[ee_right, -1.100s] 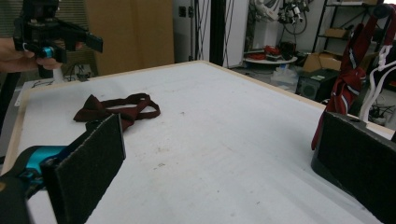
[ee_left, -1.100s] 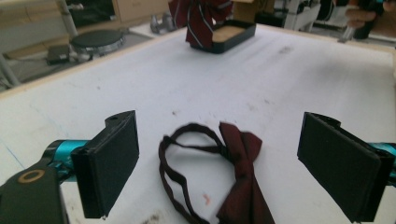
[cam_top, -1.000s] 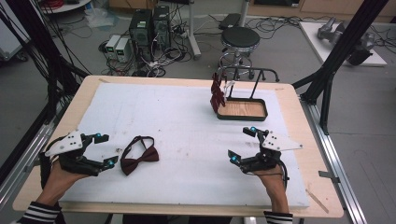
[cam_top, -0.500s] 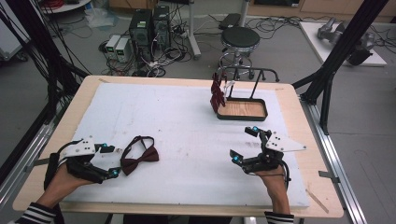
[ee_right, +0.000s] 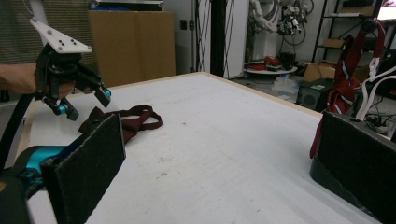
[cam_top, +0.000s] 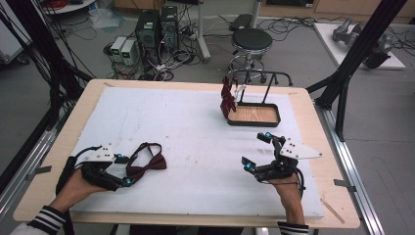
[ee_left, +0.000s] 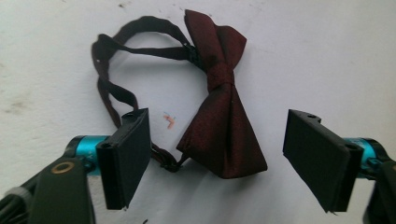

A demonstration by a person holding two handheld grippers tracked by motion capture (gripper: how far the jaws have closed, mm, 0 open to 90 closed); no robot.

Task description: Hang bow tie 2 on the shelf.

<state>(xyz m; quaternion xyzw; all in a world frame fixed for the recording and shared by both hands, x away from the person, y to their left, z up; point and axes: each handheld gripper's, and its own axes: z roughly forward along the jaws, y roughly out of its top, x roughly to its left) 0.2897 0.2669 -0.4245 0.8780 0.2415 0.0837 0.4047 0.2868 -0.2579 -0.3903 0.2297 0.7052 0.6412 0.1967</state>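
Note:
A dark red bow tie (cam_top: 147, 164) with a looped strap lies on the white mat at the front left. My left gripper (cam_top: 125, 170) has come down over it. In the left gripper view the tie's lower wing (ee_left: 219, 135) sits between the two pads (ee_left: 130, 154), which stand apart from the cloth. Those jaws have just been closing a little. At the front right, my right gripper (cam_top: 257, 152) hovers open with nothing in it (ee_right: 224, 177). From there the left gripper (ee_right: 86, 103) shows above the bow tie (ee_right: 126, 122).
A black tray with a wooden floor (cam_top: 254, 116) and a black rail (cam_top: 259, 76) stands at the back right. Dark red ties (cam_top: 227, 98) hang from the rail. The white mat (cam_top: 195, 132) covers most of the wooden table. A stool and computers stand behind.
My left gripper moved right and down onto the bow tie, so its jaws now straddle the tie's wing. The right gripper kept still.

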